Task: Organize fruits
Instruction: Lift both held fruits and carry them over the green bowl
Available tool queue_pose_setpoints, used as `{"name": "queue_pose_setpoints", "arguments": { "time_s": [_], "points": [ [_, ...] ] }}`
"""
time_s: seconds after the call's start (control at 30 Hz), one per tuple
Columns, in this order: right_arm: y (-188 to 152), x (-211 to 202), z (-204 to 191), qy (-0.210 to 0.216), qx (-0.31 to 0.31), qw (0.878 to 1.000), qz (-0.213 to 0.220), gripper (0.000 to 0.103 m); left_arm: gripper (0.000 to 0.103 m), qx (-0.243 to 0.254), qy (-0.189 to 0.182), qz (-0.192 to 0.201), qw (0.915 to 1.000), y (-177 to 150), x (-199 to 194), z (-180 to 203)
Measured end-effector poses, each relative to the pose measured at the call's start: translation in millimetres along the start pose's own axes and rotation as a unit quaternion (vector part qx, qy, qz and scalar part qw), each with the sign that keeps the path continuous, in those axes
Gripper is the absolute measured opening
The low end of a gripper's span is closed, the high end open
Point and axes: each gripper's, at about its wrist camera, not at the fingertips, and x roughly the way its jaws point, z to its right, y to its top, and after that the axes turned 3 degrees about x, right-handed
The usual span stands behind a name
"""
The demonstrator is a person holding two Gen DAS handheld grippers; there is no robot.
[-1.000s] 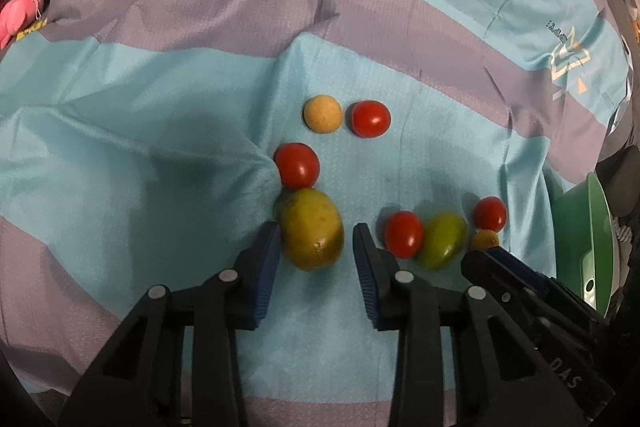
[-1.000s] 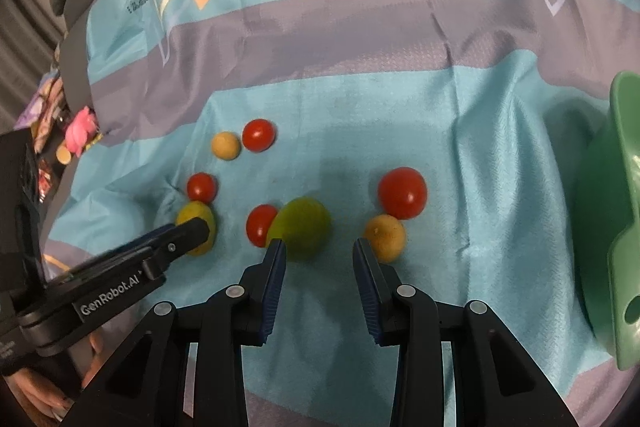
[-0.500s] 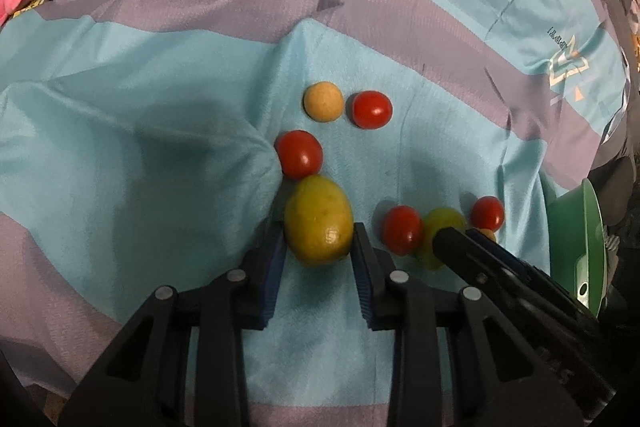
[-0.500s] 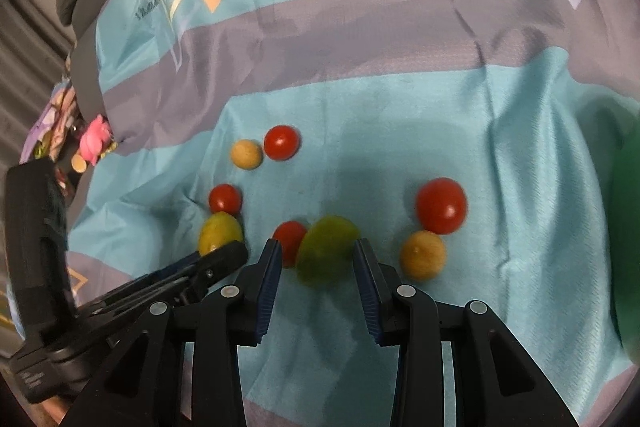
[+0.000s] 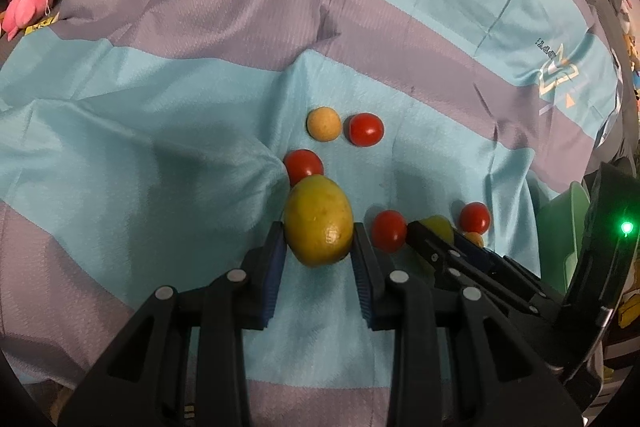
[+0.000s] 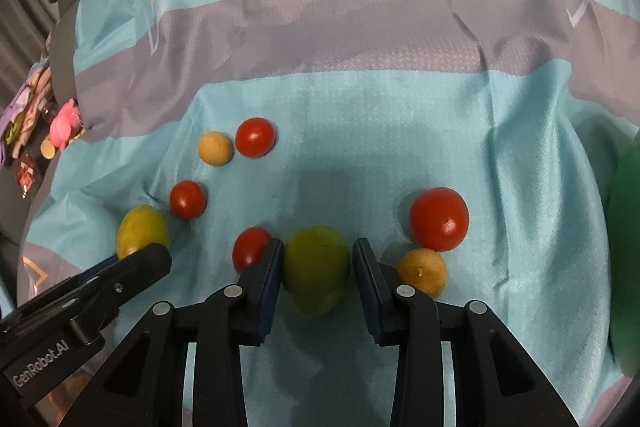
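Striped cloth (image 5: pixel 160 131): left tongs (image 5: pixel 318 239) grip yellow lemon (image 5: pixel 319 220), right tongs (image 6: pixel 318 261) clamp green lemon (image 6: pixel 316 269).

Both fingers (image 5: pixel 276 259) newly around fruit

The light is dim and comes from above. Soft shadows lie on the cloth (image 6: pixel 400 131). Both fisheye pictures bend strongly at dark edges. The green bowl (image 6: pixel 626 247) is blurred.

Both wrist cameras look forward and down, close over the striped cloth (image 5: pixel 160 131); left view sits left of right; both share the scattered fruit.
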Motion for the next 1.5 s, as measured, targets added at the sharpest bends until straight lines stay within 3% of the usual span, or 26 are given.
{"name": "queue_pose_setpoints", "arguments": {
  "time_s": [0.27,0.67,0.87,1.07,1.5],
  "points": [
    [3,-21,10,0.021,0.016,0.999,0.022,0.035,0.031,0.011,-0.004,0.021,0.9997,1,-17,15],
    [13,-114,27,0.043,0.029,0.990,0.131,0.035,0.032,0.067,-0.045,0.079,0.9937,15,-56,70],
    [19,-157,31,0.025,0.021,0.982,0.184,0.035,0.032,0.096,-0.070,0.102,0.9877,26,-70,104],
    [21,-174,52,0.004,0.045,0.976,0.214,0.035,0.032,0.134,-0.098,0.107,0.9803,25,-68,143],
    [0,-193,144,-0.076,0.174,0.954,0.234,0.035,0.032,0.220,-0.152,0.060,0.9616,9,-23,225]
  ]
}}
